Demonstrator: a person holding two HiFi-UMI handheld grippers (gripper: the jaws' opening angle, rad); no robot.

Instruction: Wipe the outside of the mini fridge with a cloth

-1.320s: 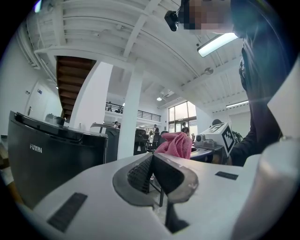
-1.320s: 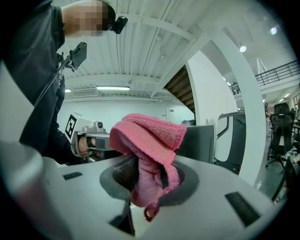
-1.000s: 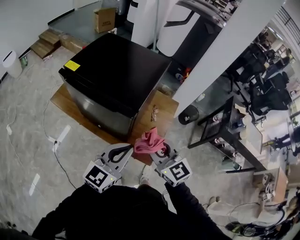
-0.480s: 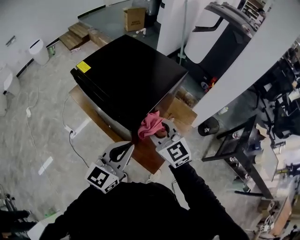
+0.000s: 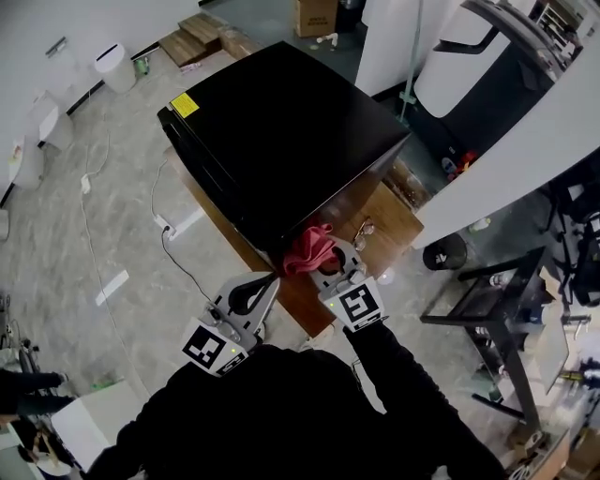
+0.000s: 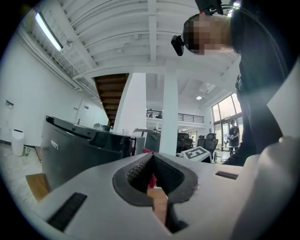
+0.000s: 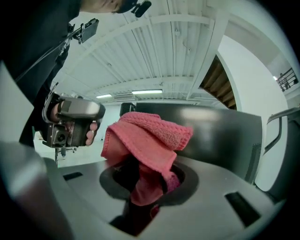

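Observation:
The black mini fridge (image 5: pixel 281 141) stands on a wooden board (image 5: pixel 370 220) in the head view's upper middle. Its near corner is right by the pink cloth (image 5: pixel 307 249). My right gripper (image 5: pixel 322 265) is shut on that cloth, which bunches out over the jaws (image 7: pixel 147 145), with the fridge's dark side (image 7: pixel 220 136) close behind it. My left gripper (image 5: pixel 266 283) sits just left of the right one, shut and empty. In the left gripper view the fridge (image 6: pixel 79 152) is to the left of the jaws.
A white power cable (image 5: pixel 169 225) and strips lie on the grey floor left of the fridge. A white column (image 5: pixel 525 141) stands to the right, a black desk frame (image 5: pixel 487 309) beyond it. A cardboard box (image 5: pixel 316 16) is behind the fridge.
Both grippers and the head view have come closer to the fridge; the cloth in the right gripper now reaches the fridge's near corner. The left gripper stays shut alongside.

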